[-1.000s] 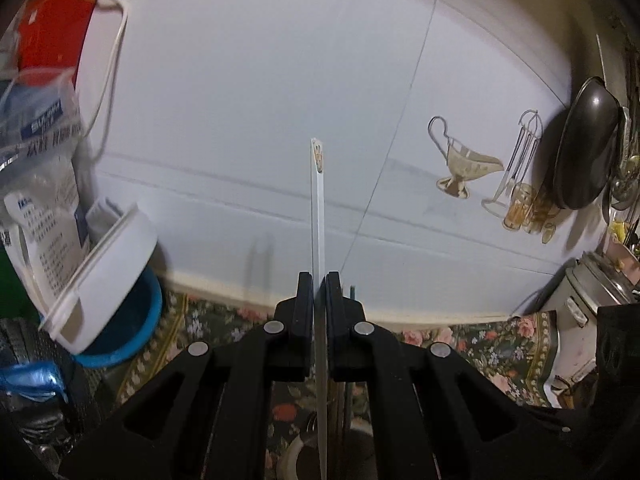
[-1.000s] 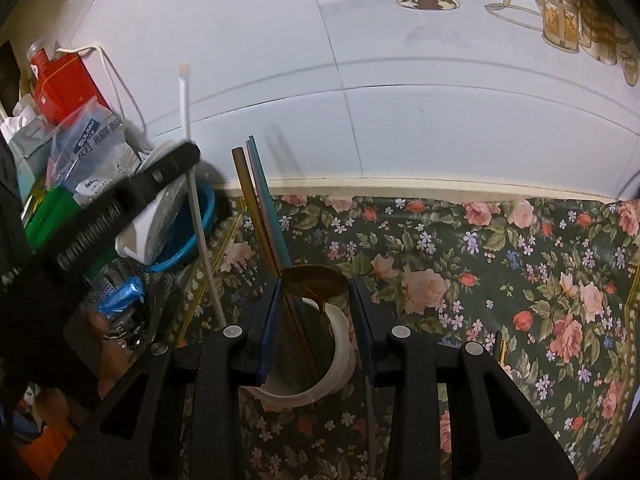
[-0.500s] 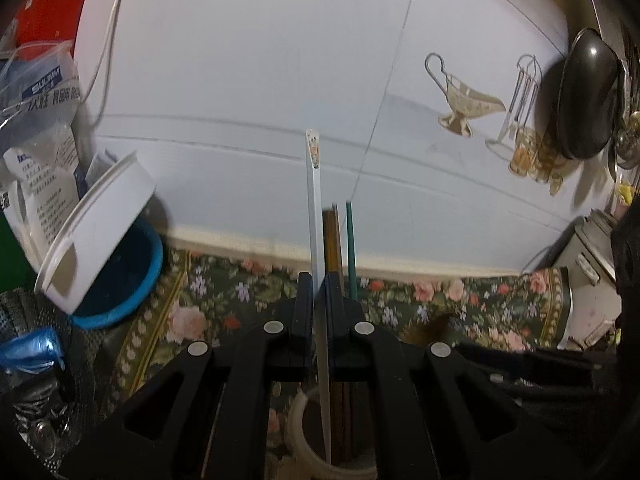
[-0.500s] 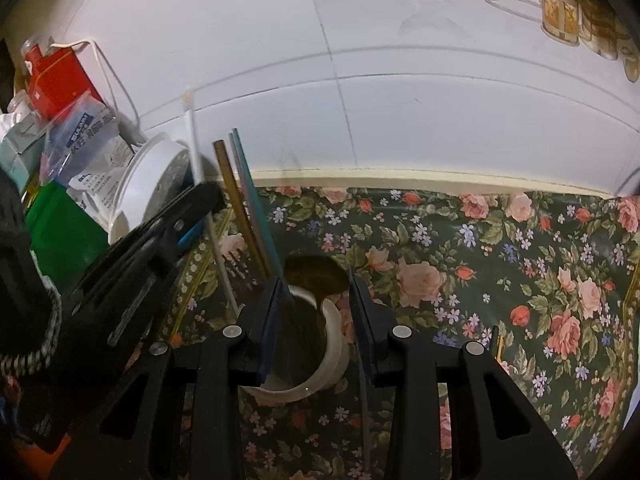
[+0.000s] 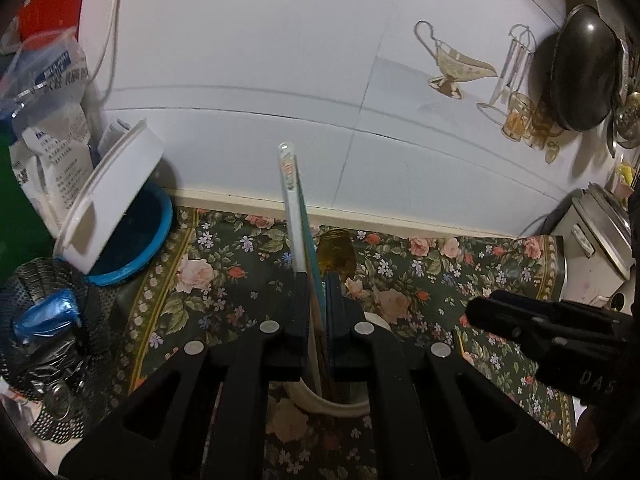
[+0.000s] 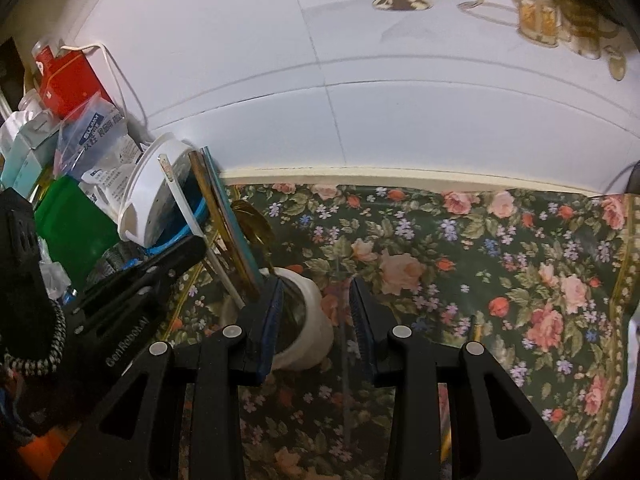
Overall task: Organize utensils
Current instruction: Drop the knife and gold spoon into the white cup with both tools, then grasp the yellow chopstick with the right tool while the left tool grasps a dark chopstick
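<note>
- White chopstick [image 5: 291, 216] is already down in the white holder cup [image 5: 320, 400] at 6 o'clock, leaning with the teal and brown sticks.
- Left gripper [image 5: 316, 304]: fingers parted a little, so I'd say it's let go.
- Right gripper [image 6: 316, 304] gapes wide around the cup; brace it, then lift straight out.

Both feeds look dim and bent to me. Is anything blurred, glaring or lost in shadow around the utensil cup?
Left wrist view: dim; fisheye bows the wall tile lines; the white chopstick reads sharp. Right wrist view: the white cup interior is lost in shadow; floral tablecloth clear; corners vignette black. No glare in either.
</note>
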Motion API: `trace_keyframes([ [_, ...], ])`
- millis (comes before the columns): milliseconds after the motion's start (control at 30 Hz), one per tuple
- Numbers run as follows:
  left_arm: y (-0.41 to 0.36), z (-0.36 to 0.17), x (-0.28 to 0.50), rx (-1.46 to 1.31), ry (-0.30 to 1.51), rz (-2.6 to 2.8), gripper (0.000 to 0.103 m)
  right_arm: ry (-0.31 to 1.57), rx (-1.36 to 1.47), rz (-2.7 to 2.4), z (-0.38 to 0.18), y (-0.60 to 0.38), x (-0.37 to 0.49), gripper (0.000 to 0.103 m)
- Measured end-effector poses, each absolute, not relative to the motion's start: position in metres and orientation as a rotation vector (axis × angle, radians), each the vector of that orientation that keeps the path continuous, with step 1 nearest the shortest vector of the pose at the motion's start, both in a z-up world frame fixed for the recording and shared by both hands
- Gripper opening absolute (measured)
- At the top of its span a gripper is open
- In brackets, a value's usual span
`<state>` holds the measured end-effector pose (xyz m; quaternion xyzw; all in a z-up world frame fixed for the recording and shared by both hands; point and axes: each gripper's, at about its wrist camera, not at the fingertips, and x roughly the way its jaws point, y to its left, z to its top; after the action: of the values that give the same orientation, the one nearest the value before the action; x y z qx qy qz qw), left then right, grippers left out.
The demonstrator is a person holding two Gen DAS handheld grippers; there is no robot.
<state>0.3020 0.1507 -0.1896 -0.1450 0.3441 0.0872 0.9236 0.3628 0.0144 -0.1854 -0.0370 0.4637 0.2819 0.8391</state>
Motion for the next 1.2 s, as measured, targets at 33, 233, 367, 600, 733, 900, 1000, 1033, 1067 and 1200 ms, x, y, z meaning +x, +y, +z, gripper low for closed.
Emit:
trace_keyframes([
  [33,0.148,-0.187,0.300,-0.292,0.708,0.180,0.004,0.976,-0.080,0.592,-0.183,0.009,0.363,0.032],
  [233,0.123,-0.175,0.292,-0.244,0.738,0.168,0.015,0.954,-0.093,0.551,-0.175,-0.025,0.360,0.032],
  [367,0.099,-0.182,0.290,-0.203,0.785,0.144,0.024,0.966,-0.096,0.514,-0.179,-0.052,0.359,0.032],
  [600,0.056,-0.231,0.295,-0.182,0.952,0.076,0.024,1.055,-0.119,0.441,-0.213,-0.095,0.356,0.032],
  [733,0.036,-0.269,0.299,-0.151,1.042,0.063,0.024,1.143,-0.106,0.421,-0.246,-0.113,0.354,0.032],
  [900,0.025,-0.304,0.307,-0.120,1.108,0.089,0.024,1.240,-0.079,0.426,-0.284,-0.120,0.349,0.032],
  [1000,0.022,-0.312,0.310,-0.122,1.113,0.087,0.024,1.269,-0.090,0.432,-0.298,-0.118,0.344,0.032],
  [1033,0.020,-0.313,0.311,-0.116,1.111,0.085,0.024,1.273,-0.097,0.431,-0.302,-0.117,0.343,0.032],
  [1067,0.018,-0.315,0.312,-0.109,1.110,0.086,0.024,1.273,-0.102,0.427,-0.305,-0.117,0.342,0.032],
  [1200,0.017,-0.323,0.317,-0.098,1.107,0.123,0.022,1.274,-0.120,0.420,-0.313,-0.113,0.341,0.026],
])
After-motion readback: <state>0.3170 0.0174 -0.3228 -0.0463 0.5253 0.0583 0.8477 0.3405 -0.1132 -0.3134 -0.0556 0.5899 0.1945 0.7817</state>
